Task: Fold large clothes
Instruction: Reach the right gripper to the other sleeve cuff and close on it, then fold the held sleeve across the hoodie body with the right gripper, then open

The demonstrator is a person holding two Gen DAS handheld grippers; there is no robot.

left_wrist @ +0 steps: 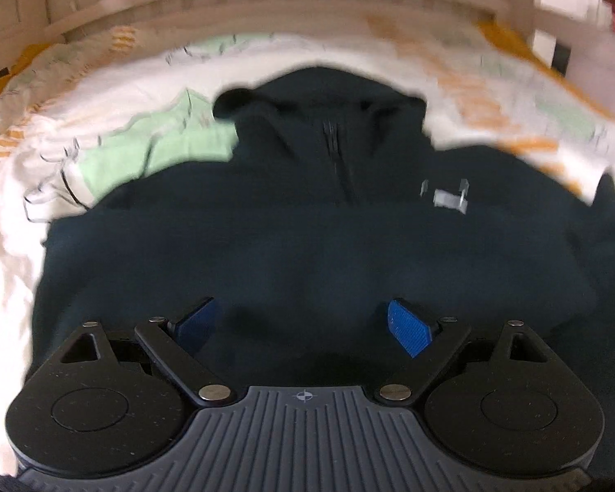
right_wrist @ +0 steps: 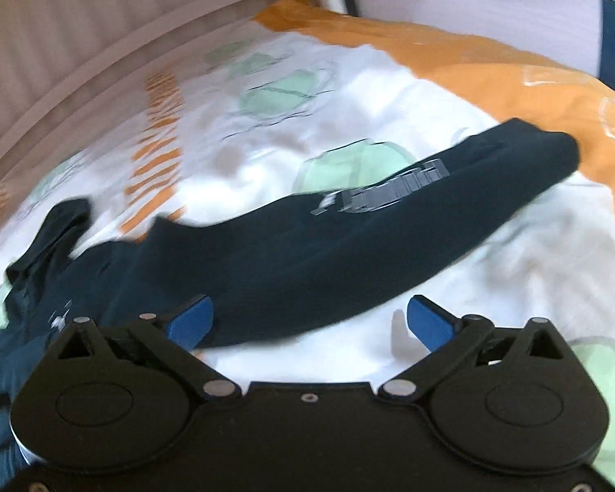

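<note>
A dark navy hooded sweatshirt (left_wrist: 307,229) lies spread face up on the bed, hood at the far end, a short zip at the neck and a grey logo on the chest. My left gripper (left_wrist: 305,322) hovers over its lower body, jaws wide and open, nothing between the blue pads. In the right wrist view one sleeve (right_wrist: 348,238) with grey lettering stretches out to the right over the quilt. My right gripper (right_wrist: 311,320) is open above the sleeve's upper end, blue fingertips (right_wrist: 430,322) apart with no cloth pinched.
The garment rests on a white quilt (right_wrist: 266,151) printed with green and orange patches. An orange cover (right_wrist: 492,78) lies at the far right. A pale wooden headboard (left_wrist: 286,4) runs along the far side of the bed.
</note>
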